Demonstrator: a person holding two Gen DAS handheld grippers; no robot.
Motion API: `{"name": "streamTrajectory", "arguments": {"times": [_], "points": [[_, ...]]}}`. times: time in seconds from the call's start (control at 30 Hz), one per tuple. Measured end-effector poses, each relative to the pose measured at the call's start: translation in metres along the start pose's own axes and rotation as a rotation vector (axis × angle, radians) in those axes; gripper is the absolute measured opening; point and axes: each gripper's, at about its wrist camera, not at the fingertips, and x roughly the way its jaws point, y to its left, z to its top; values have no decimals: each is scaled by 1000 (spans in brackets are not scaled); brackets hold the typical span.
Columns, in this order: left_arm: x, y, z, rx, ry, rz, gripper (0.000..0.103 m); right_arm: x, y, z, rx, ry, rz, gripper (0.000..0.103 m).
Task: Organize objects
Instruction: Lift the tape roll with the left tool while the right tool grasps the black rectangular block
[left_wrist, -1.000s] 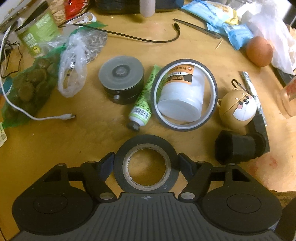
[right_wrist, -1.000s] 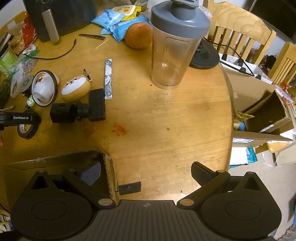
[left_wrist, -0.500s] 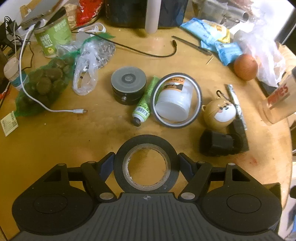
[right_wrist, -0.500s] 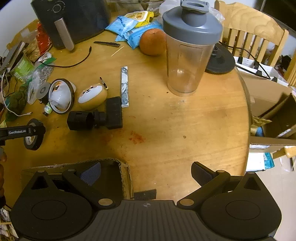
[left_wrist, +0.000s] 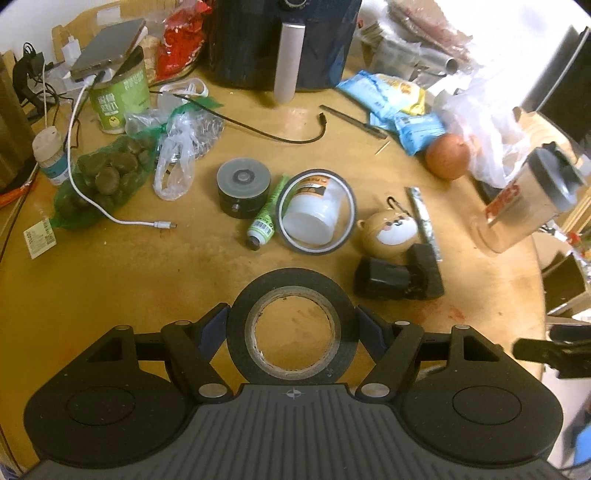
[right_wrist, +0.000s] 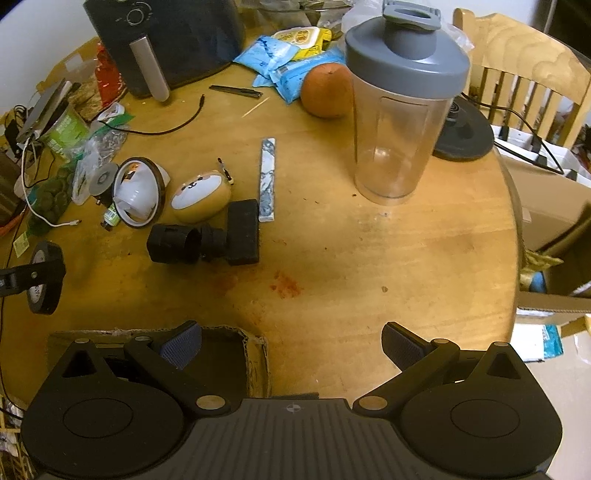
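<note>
Across the round wooden table (right_wrist: 369, 266) the near-right half is bare right up to the curved edge, so plenty of room there; clutter hugs the far-left side. Down at the near edge sits an open cardboard box (right_wrist: 255, 354) with ragged walls, and I can't make out what's inside. Further back the clear plastic shaker (right_wrist: 399, 136) with a grey lid looks empty. Left gripper (left_wrist: 291, 326) pinches a matte black tape roll (left_wrist: 236, 332), lifted off the wood. Right gripper (right_wrist: 291, 347) is spread wide, holding nothing, one finger over the box.
</note>
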Motion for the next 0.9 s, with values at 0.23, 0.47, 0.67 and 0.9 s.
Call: {"name": "streamTrajectory", "arguments": {"times": [0.23, 0.47, 0.67, 0.9], "points": [[-22, -2, -14, -19, -17, -19, 72, 5, 1, 5, -47, -34, 75, 103], [-43, 1, -29, -48, -37, -32, 72, 18, 0, 17, -57, -50, 90, 103], [-54, 3, -41, -64, -46, -38, 72, 39, 4, 29, -71, -38, 100, 103], [-62, 12, -50, -103, -52, -35, 72, 62, 12, 43, -92, -36, 57, 95]]}}
